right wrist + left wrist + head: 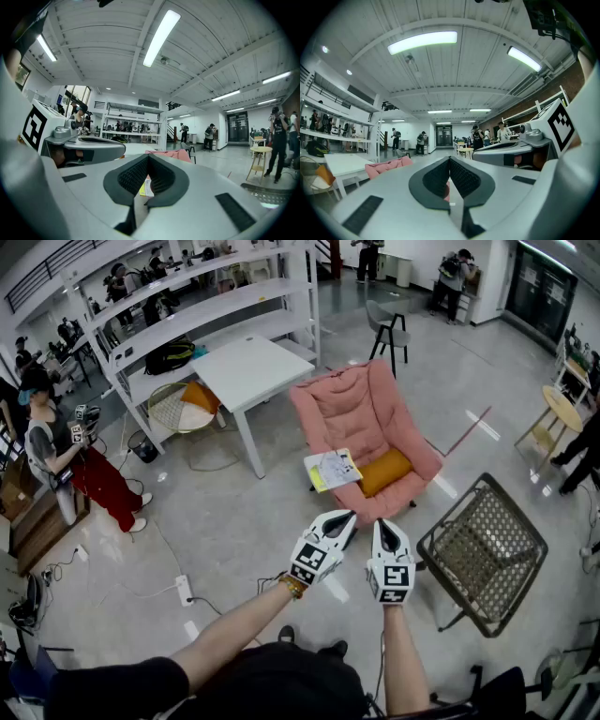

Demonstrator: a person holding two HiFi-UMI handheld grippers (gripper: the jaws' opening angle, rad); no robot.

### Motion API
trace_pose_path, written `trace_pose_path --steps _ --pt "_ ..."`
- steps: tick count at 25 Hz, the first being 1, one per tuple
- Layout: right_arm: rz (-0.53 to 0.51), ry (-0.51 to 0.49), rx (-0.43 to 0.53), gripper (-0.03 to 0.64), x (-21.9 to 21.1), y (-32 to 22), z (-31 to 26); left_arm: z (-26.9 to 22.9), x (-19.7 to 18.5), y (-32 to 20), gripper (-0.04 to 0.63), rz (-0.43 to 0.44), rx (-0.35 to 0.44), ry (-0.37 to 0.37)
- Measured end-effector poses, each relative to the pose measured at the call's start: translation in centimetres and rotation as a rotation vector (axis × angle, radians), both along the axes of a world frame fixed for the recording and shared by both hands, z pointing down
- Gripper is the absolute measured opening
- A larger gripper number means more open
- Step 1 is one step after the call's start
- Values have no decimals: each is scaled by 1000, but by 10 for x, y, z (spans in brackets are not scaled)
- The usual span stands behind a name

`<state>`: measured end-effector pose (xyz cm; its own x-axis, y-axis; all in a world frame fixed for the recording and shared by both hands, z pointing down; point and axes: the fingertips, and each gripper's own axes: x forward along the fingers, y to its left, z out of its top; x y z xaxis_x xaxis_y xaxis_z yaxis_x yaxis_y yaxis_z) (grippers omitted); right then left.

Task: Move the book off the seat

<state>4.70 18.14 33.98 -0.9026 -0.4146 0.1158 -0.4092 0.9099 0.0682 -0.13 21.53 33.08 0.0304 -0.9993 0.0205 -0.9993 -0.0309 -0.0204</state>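
Book [333,470] lies on seat [349,411], untouched. Left gripper [348,516], right gripper [386,524] both closed tight, empty, short of it. Whole move ahead.

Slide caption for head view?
Both shut, left gripper and right gripper hover short of the book on the pink chair.

The thin white-covered book with a yellow strip along one edge [333,470] lies closed and flat at the front left corner of the pink padded fabric armchair [361,413]. It sits a little askew to the seat, cover up, with dark print on the cover too small to read. Its outer edge seems to reach slightly past the cushion's side, though the steep view leaves that unsure. The armchair stands upright, its soft quilted back and low rounded arms wrapping the seat.
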Motion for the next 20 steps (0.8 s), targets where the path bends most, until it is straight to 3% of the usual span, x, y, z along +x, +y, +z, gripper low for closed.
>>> trace_pose_path --steps 20 --pt "-98 -13 0 15 -25 2 9 18 -24 7 12 -88 -44 -29"
